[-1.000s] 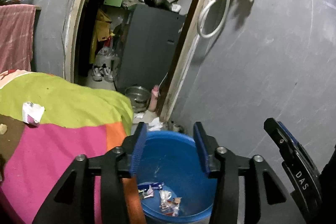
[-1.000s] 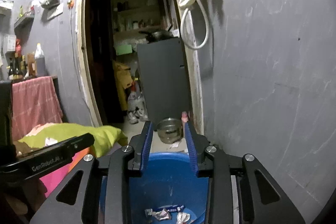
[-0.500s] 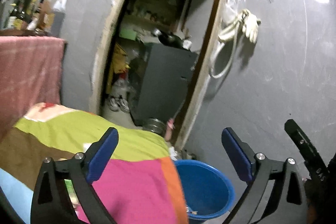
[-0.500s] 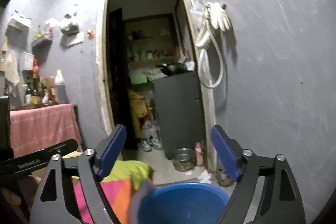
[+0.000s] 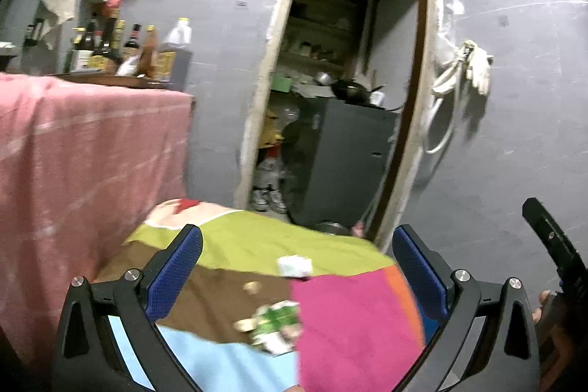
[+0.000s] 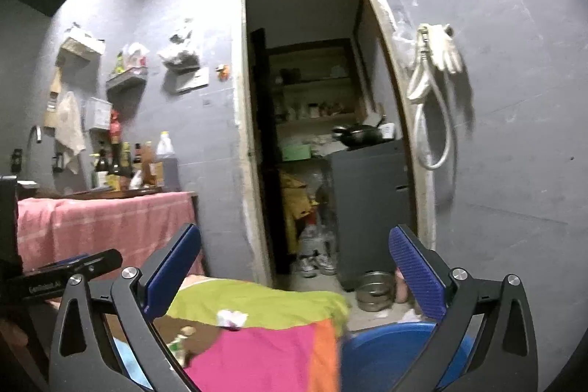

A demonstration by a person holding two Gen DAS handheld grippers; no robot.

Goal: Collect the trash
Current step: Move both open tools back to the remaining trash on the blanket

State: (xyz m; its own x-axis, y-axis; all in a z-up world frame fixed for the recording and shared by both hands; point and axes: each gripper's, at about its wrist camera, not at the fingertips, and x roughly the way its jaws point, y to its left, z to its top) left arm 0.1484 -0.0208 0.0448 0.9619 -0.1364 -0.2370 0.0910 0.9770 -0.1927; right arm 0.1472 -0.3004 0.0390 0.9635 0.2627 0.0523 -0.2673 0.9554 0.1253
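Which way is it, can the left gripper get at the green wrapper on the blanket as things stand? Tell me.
Probably yes. The left gripper is open wide, and the green wrapper lies on the patchwork blanket just ahead of its fingers with nothing over it. Only small scraps lie beside it.

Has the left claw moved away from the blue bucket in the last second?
Yes. The left claw has swung left and up from the bucket, now over the blanket, doorway ahead.

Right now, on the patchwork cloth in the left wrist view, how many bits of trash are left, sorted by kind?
White crumpled wrapper: 1
Green-and-white wrapper: 1
Small tan scraps: 2, one on the brown patch, one beside the green-and-white wrapper
Total: 4 pieces visible; motion blur may hide smaller bits.
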